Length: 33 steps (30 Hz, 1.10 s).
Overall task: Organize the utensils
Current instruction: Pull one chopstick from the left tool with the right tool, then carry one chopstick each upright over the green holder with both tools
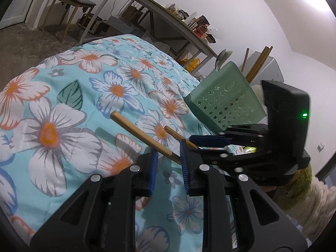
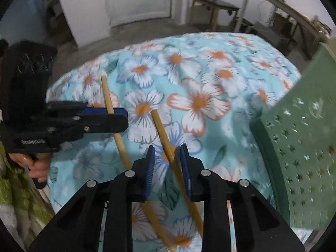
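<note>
My left gripper (image 2: 117, 117) and right gripper (image 2: 168, 163) each pinch a chopstick (image 2: 163, 132) over the floral quilt (image 1: 63, 109). A green holder (image 1: 226, 100) stands beside; a desk (image 1: 168, 19) lines the white wall.

Left gripper (image 1: 170, 167): jaws narrowed onto a chopstick (image 1: 145, 136), which crosses between the 2 pads. A hand (image 2: 37, 167) in a fuzzy green sleeve (image 2: 9, 191) grips its handle. Right gripper (image 2: 168, 167): tilted steeply downward, jaws narrowed on the other chopstick (image 2: 162, 132), just beside the left gripper's fingertips.
</note>
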{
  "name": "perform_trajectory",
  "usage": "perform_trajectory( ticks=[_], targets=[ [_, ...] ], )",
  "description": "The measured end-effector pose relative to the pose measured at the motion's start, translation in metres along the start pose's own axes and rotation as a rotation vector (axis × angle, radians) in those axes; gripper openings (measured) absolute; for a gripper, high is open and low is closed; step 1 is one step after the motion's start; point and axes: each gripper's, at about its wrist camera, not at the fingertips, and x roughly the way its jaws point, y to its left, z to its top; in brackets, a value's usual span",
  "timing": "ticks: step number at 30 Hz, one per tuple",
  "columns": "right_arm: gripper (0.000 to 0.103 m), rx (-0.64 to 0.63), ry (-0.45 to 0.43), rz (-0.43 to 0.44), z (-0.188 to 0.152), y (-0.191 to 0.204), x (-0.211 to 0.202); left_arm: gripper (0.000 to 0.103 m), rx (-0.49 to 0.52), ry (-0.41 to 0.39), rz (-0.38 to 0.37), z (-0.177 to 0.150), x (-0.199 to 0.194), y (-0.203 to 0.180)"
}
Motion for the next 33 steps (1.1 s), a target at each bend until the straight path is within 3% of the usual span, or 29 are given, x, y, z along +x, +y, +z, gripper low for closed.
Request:
perform_trajectory(
  ticks=[5,13,17,22,26,33],
  targets=[
    [0.007,0.029,-0.053,-0.006,0.0,-0.007,-0.008,0.021,0.0,0.0,0.001,0.0,0.0,0.0],
    [0.007,0.16,-0.27,-0.177,-0.001,-0.02,-0.077,0.021,-0.006,0.006,0.002,0.0,0.0,0.001],
    [0.007,0.289,-0.436,-0.234,-0.027,-0.015,-0.126,0.019,-0.068,0.024,0.007,0.005,0.002,0.004],
    [0.007,0.451,-0.593,-0.301,-0.063,-0.011,-0.159,0.016,-0.144,0.044,0.009,0.012,0.0,0.008],
    [0.007,0.576,-0.724,-0.375,-0.094,-0.004,-0.187,0.014,-0.103,0.009,0.021,0.02,-0.014,-0.002],
    [0.007,0.65,-0.873,-0.427,-0.12,0.013,-0.217,0.009,0.064,-0.106,0.022,0.04,-0.047,-0.045]
  ],
)
